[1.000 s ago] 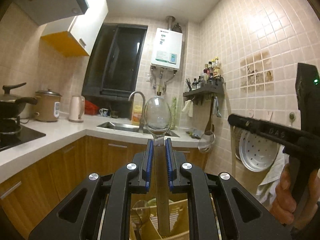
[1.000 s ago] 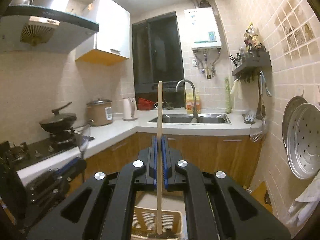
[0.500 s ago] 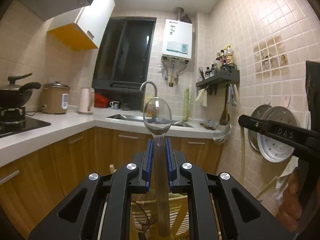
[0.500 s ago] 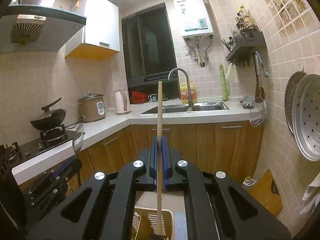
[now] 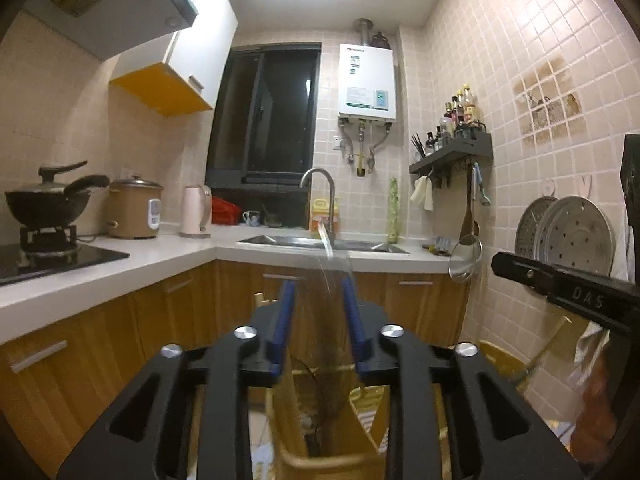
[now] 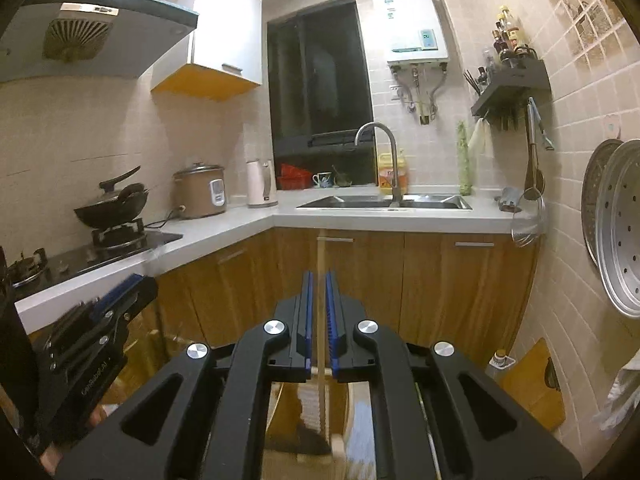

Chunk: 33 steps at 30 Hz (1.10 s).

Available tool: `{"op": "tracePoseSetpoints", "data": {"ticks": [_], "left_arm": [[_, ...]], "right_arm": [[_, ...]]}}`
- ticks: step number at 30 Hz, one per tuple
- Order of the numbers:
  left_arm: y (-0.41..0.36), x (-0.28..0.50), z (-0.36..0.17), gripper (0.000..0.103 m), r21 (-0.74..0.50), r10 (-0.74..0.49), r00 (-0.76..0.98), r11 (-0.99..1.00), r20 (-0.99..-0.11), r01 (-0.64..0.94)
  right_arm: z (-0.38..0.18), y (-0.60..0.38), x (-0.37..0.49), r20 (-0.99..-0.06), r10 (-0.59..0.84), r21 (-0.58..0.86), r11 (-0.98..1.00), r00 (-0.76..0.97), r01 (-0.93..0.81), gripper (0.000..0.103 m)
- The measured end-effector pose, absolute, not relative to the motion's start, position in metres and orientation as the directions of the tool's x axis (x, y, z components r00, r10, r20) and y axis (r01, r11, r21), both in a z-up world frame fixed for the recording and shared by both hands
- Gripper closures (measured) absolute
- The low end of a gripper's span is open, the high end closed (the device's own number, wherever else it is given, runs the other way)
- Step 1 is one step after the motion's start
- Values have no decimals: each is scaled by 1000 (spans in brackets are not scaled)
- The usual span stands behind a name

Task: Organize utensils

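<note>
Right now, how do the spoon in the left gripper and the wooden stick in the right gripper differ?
The spoon is a see-through blur between widely parted pads; the wooden stick is sharp and opaque. The left gripper has just been opening, with a wide gap; the right gripper has just cracked open, its pads close beside the stick. Neither pair seems to press. Both utensils stand upright over a basket.
</note>
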<state>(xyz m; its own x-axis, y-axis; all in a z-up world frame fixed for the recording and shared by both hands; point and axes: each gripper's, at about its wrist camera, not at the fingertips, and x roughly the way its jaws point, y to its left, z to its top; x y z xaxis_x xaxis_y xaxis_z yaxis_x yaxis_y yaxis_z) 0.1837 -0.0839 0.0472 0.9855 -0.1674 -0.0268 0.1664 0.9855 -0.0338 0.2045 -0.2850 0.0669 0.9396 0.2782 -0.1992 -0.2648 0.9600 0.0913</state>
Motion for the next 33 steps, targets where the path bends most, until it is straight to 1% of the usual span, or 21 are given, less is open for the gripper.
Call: {"op": "tracePoseSetpoints", "data": {"ticks": [1, 2, 3, 4, 5, 7, 8, 9, 10, 11, 12, 13, 15, 18, 20, 23, 25, 26, 27, 33], "left_arm": [[-81, 176, 50, 65, -36, -171, 985, 985, -24, 170], [-77, 166, 54, 60, -43, -177, 984, 983, -17, 176], [-72, 157, 58, 51, -49, -180, 984, 983, -10, 179], [-69, 149, 62, 46, -54, -184, 983, 982, -5, 184], [-64, 140, 66, 45, -60, -191, 982, 980, -2, 191], [-53, 121, 76, 36, -79, -210, 978, 975, -13, 208], [-50, 115, 78, 34, -86, -211, 977, 974, -18, 209], [-45, 105, 81, 28, -101, -223, 975, 970, -26, 219], [-43, 99, 83, 24, -107, -232, 972, 968, -33, 227], [-41, 91, 84, 24, -111, -234, 971, 967, -39, 229], [-41, 81, 84, 22, -107, -234, 971, 968, -46, 228], [-42, 74, 84, 20, -99, -236, 970, 968, -50, 231], [-45, 60, 81, 18, -79, -228, 972, 972, -55, 223], [-50, 42, 74, 11, -77, -218, 974, 974, -66, 213], [-54, 33, 66, 10, -80, -205, 976, 977, -75, 199], [-57, 23, 54, 9, -69, -173, 981, 983, -89, 167], [-55, 17, 46, 8, -84, -150, 984, 986, -91, 143], [-55, 16, 43, 8, -87, -141, 986, 987, -91, 133], [-55, 15, 39, 8, -84, -124, 988, 990, -94, 117], [-61, 14, 23, 8, -27, -66, 993, 998, -100, 63]], "right_arm": [[69, -288, 198, -201, 287, 98, 957, 937, -272, 78], [71, -293, 188, -197, 291, 110, 955, 936, -274, 70], [73, -297, 181, -190, 293, 118, 954, 937, -275, 49], [74, -301, 171, -185, 294, 125, 953, 938, -274, 46], [75, -304, 163, -193, 295, 125, 953, 936, -274, 46], [76, -309, 145, -212, 306, 137, 950, 928, -281, 46], [75, -311, 137, -219, 303, 144, 950, 928, -276, 46], [74, -313, 128, -230, 304, 150, 950, 924, -275, 46], [72, -314, 121, -240, 309, 155, 948, 920, -277, 45], [69, -314, 114, -248, 309, 160, 948, 918, -276, 42], [65, -314, 107, -255, 305, 164, 949, 918, -270, 36], [62, -313, 101, -261, 306, 163, 949, 916, -270, 34], [54, -311, 91, -281, 305, 162, 950, 910, -268, 34], [42, -307, 78, -304, 311, 165, 948, 900, -272, 34], [36, -302, 69, -309, 290, 138, 956, 906, -259, 34], [25, -297, 54, -306, 274, 117, 961, 912, -250, 26], [18, -298, 48, -303, 270, 133, 962, 914, -240, 15], [14, -298, 46, -302, 263, 143, 963, 916, -229, 12], [10, -299, 44, -300, 244, 147, 967, 922, -208, 7], [-23, -290, 43, -331, 110, 69, 993, 937, -93, 8]]}}
